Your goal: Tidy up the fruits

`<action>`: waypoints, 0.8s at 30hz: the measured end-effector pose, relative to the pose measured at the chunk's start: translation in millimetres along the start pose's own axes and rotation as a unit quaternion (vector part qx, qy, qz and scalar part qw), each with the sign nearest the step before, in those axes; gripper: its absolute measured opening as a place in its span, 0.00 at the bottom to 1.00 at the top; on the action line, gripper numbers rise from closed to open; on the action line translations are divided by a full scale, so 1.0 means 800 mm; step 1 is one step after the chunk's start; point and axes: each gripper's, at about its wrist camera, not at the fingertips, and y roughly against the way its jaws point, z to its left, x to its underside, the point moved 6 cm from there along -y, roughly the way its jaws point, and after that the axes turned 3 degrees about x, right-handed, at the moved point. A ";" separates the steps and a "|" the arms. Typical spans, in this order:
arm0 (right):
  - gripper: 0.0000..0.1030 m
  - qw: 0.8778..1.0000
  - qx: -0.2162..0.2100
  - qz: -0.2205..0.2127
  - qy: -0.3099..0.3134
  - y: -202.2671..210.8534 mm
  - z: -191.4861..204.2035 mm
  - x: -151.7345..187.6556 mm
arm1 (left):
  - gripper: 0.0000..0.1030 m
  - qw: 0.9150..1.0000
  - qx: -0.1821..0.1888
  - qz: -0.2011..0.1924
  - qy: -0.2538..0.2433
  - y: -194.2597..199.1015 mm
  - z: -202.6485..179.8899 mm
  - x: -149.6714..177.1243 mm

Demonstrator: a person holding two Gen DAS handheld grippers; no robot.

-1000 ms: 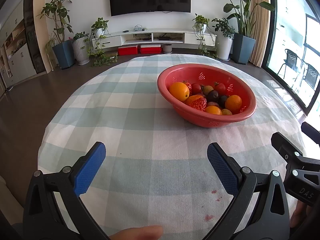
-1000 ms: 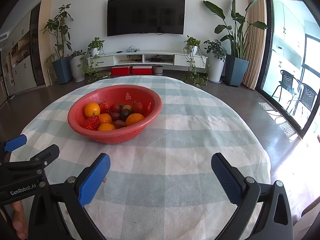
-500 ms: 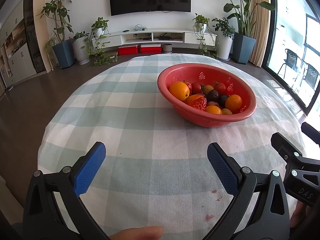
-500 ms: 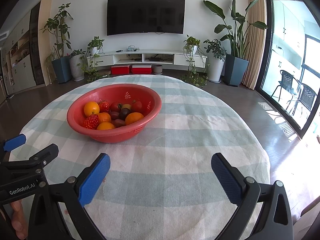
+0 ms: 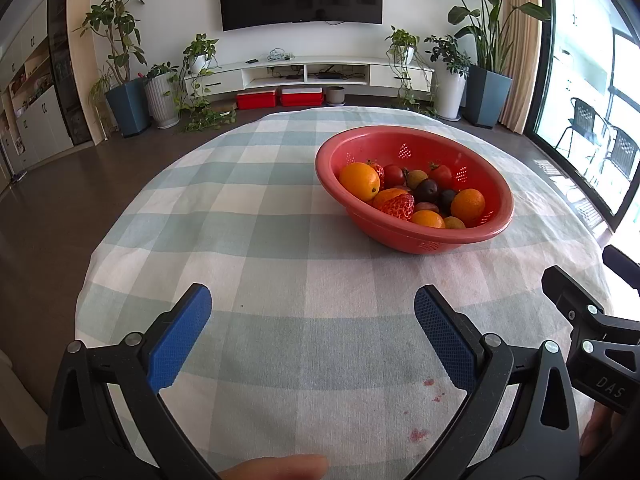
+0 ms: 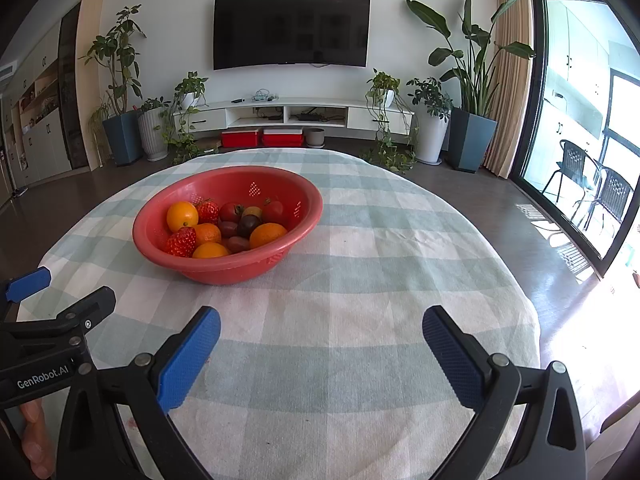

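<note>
A red colander bowl [image 5: 476, 236] stands on the checked tablecloth, right of centre in the left wrist view and left of centre in the right wrist view [image 6: 240, 272]. It holds oranges [image 5: 359, 181], strawberries [image 5: 399, 207], tomatoes and dark plums [image 5: 427, 189]. My left gripper [image 5: 312, 320] is open and empty, low over the near table, short of the bowl. My right gripper [image 6: 320, 336] is open and empty, near the front edge, to the right of the bowl. Each gripper shows at the edge of the other's view.
The round table [image 6: 400, 264] has a green and white checked cloth with small red stains [image 5: 418, 434] near the front. Beyond it are a TV wall, a low cabinet, potted plants and a glass door on the right.
</note>
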 end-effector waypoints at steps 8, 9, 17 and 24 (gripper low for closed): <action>1.00 1.000 0.000 0.000 0.000 0.000 0.001 -0.001 | 1.00 1.000 0.000 0.000 0.000 0.000 0.000 0.000; 1.00 1.000 0.000 0.000 0.000 0.001 0.000 -0.001 | 1.00 1.000 0.000 0.000 0.000 0.000 0.000 0.000; 1.00 1.000 0.000 0.001 0.000 0.001 0.001 -0.001 | 1.00 1.000 0.000 0.000 0.000 0.000 0.000 0.000; 1.00 1.000 0.000 0.000 0.000 0.002 0.000 -0.002 | 1.00 1.000 0.000 0.000 -0.001 0.000 0.000 0.000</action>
